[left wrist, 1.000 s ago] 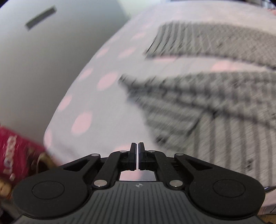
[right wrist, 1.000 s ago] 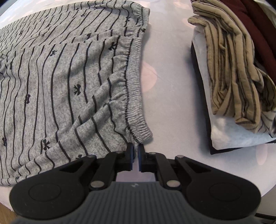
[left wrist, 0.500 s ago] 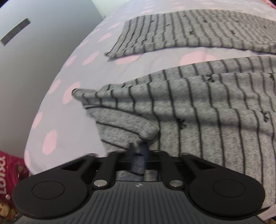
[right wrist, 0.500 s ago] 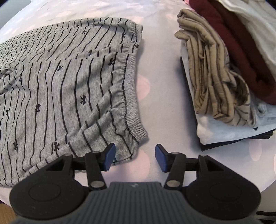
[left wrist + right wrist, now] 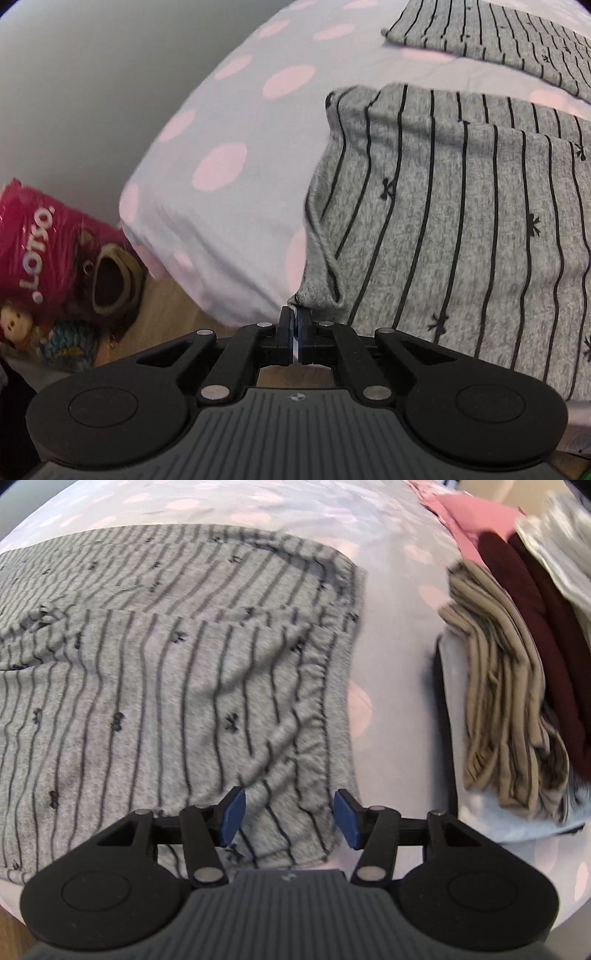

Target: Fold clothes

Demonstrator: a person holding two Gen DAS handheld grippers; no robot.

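So we've got the grey striped pants [image 5: 461,229] spread flat on the bed [image 5: 221,122], the one with the pale sheet and pink dots. One leg lies nearer us with its hem close to the bed's edge, the other leg [image 5: 498,40] runs alongside it farther in, a strip of sheet showing between them. Little black bow prints sit between the stripes.

Our left claw [image 5: 295,328] is pinched closed on the corner of the near leg's hem, right at the edge of the bed, and the fabric bunches up into a small fold where it meets the pads.

Our right claw [image 5: 290,818] sits over the elastic waistband [image 5: 325,716] end, jaws spread fairly wide, blue pads clear of the cloth, nothing gripped, just the waist corner showing between them.

Just beside the waistband, toward the other edge of the bed, there's a pile of folded clothes [image 5: 517,686]: tan striped, dark maroon, a pink piece behind.

Down on the wood floor by the bed corner we see a red Lotso bag [image 5: 40,236] and a stuffed bear [image 5: 110,280].
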